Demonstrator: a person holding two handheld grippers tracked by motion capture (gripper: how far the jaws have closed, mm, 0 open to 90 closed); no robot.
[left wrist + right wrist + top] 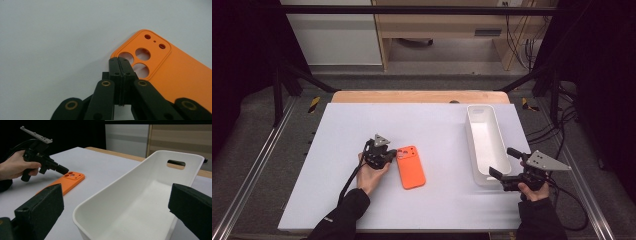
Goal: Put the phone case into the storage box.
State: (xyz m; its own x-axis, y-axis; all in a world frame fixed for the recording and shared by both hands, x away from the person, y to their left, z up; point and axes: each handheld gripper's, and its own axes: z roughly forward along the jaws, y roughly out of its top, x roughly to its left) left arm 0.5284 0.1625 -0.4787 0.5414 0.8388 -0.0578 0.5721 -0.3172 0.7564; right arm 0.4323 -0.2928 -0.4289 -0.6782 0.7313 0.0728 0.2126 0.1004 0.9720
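We found the flat orange plastic phone case lying camera-cutouts up on the pale grey table sheet, a little left of the middle. Our left gripper had its two black jaws pressed fully together with nothing between them; in the left gripper view their joined tips sat right at the case's near corner, beside the round lens holes, though we could not tell whether they touched it.

To the right stood the long white plastic bin with slotted handles, empty and well apart from the case. Our right gripper hovered at the bin's near end with its jaws spread wide and holding nothing; in the right gripper view the two pads stood either side of the bin's rounded end without pressing on it.

Nothing lay between the case and the bin, just bare sheet. Beyond the sheet we saw the wooden table edge, and further back a pale wooden cabinet and loose cables.
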